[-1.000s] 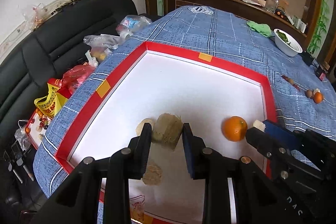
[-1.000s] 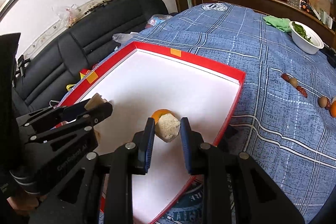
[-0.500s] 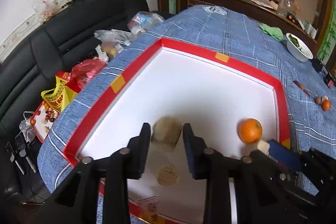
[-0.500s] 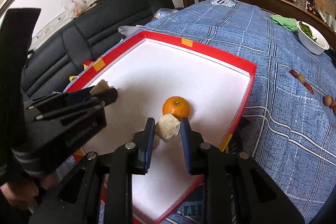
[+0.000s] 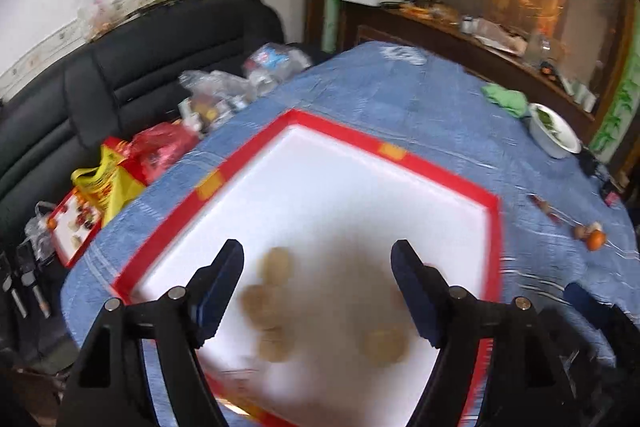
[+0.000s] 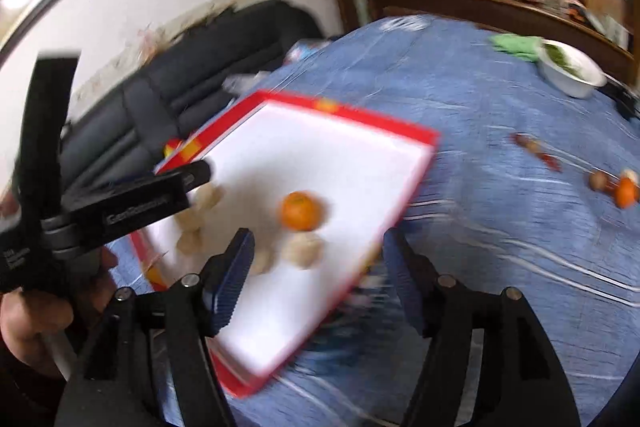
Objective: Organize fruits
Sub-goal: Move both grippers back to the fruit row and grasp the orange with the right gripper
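A red-rimmed white tray (image 5: 440,171) lies on the blue checked tablecloth and also shows in the right wrist view (image 6: 400,131). Several tan, blurred fruits (image 5: 274,259) lie at its near end, one more tan fruit (image 5: 386,341) to the right. In the right wrist view an orange (image 6: 301,210) sits in the tray with a pale fruit (image 6: 303,249) just in front of it. My left gripper (image 5: 318,291) is open and empty above the tan fruits. My right gripper (image 6: 320,271) is open and empty above the pale fruit. Both views are motion-blurred.
A white bowl of greens (image 5: 554,131) and a green cloth (image 5: 505,99) lie at the far right. A small orange (image 5: 595,239) and small fruits on skewers lie right of the tray. A black sofa (image 5: 120,75) with bags stands left of the table.
Both grippers have opened wide and let go of their fruits, which now lie in the tray. Both grippers have risen and pulled back.
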Demonstrator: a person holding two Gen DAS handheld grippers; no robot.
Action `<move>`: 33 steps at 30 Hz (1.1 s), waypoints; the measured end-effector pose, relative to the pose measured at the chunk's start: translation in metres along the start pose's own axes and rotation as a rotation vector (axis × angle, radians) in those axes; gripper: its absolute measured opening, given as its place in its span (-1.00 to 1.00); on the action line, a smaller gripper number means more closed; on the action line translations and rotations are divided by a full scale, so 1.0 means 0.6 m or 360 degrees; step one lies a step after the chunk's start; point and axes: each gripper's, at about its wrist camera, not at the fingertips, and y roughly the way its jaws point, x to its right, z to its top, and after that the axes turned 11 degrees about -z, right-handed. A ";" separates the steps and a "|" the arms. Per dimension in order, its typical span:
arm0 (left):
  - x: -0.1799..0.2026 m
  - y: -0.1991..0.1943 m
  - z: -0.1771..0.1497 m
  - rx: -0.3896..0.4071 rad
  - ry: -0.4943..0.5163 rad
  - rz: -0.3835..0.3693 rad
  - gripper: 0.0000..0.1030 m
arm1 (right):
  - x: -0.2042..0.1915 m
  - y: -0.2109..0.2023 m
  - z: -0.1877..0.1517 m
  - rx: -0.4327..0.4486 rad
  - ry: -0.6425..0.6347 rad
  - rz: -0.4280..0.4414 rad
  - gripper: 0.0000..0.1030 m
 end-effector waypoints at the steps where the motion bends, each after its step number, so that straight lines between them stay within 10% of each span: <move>1: 0.012 0.002 0.002 -0.0002 0.0025 -0.0016 0.48 | 0.028 -0.011 0.001 0.0028 0.0050 -0.0035 0.32; 16: 0.250 0.106 0.025 -0.0182 0.0345 -0.0260 0.48 | 0.419 -0.022 0.010 0.0012 0.0700 -0.0635 0.30; 33: 0.327 0.234 0.062 -0.0263 0.0476 -0.0210 0.47 | 0.460 0.072 0.032 -0.0115 0.0698 -0.0574 -0.29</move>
